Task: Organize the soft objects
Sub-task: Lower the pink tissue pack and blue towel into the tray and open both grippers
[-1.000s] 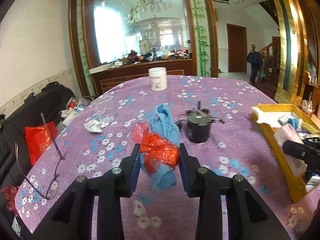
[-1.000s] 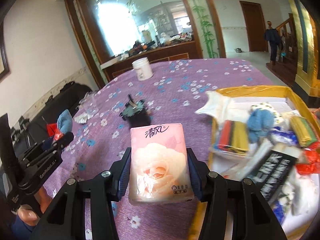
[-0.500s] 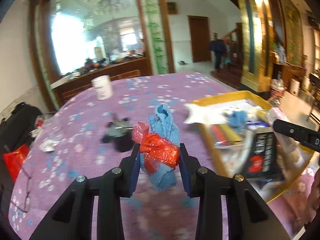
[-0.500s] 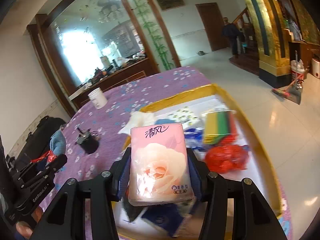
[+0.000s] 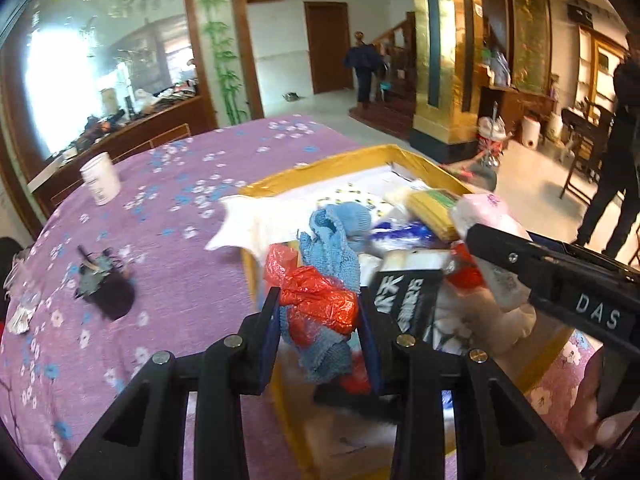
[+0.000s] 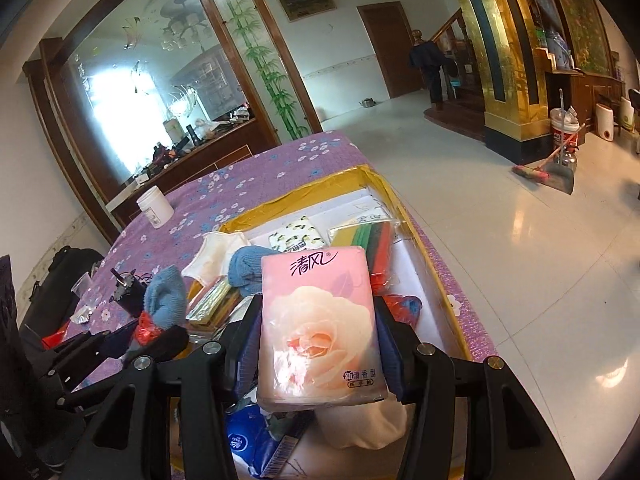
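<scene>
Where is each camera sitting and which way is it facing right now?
Left wrist: rides the left gripper, looking down past its blue cloth and red bag bundle into the yellow box; right gripper and a hand show.
Right wrist: rides the right gripper, clamping a pink tissue pack over the box; left gripper visible.
Shared: box, white jar.

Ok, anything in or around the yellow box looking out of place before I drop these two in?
One thing: a white cloth is draped over the yellow box's left rim, half spilling onto the purple tablecloth. The contents are a jumbled heap, not sorted. The blue cloth with red plastic and pink tissue pack look securely held.
</scene>
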Available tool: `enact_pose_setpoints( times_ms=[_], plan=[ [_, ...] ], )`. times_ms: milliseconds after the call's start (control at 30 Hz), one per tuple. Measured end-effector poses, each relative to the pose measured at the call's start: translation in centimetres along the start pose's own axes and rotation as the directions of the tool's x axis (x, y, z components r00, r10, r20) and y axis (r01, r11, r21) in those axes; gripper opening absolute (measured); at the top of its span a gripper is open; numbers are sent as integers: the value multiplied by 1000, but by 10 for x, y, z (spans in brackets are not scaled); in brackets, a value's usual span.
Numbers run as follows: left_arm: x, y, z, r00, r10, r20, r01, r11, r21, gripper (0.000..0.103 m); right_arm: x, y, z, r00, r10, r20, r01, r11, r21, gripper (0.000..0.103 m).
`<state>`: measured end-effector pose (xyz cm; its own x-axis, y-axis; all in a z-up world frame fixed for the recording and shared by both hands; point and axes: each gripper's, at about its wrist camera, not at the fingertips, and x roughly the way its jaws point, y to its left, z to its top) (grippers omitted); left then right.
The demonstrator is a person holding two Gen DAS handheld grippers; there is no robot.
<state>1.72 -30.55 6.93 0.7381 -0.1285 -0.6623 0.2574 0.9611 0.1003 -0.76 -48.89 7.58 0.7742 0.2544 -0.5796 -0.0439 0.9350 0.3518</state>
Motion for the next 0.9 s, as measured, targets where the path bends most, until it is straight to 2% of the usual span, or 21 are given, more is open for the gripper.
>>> enact_pose_setpoints(
  times_ms=[133,267,433,600,900],
  plan=[
    [22,-10,9,999,13,-42,-12,1000,14,35,11,2,2,999,-26,-22,26,1000,-4,56],
    [31,-14,5,998,59,-15,-58,997,40,35,21,1,4,997,-64,-44,63,998,-20,56],
    [29,-17,1,998,66,19,-67,996,64,35,29,6,9,991,-124,-53,121,991,-54,56],
    [28,-14,-2,998,61,24,-62,996,57,35,40,16,11,974,-223,-47,216,969,-123,56],
    [28,-9,-5,997,67,23,-68,996,48,37,49,32,9,947,-322,-19,310,925,-222,56]
  ],
)
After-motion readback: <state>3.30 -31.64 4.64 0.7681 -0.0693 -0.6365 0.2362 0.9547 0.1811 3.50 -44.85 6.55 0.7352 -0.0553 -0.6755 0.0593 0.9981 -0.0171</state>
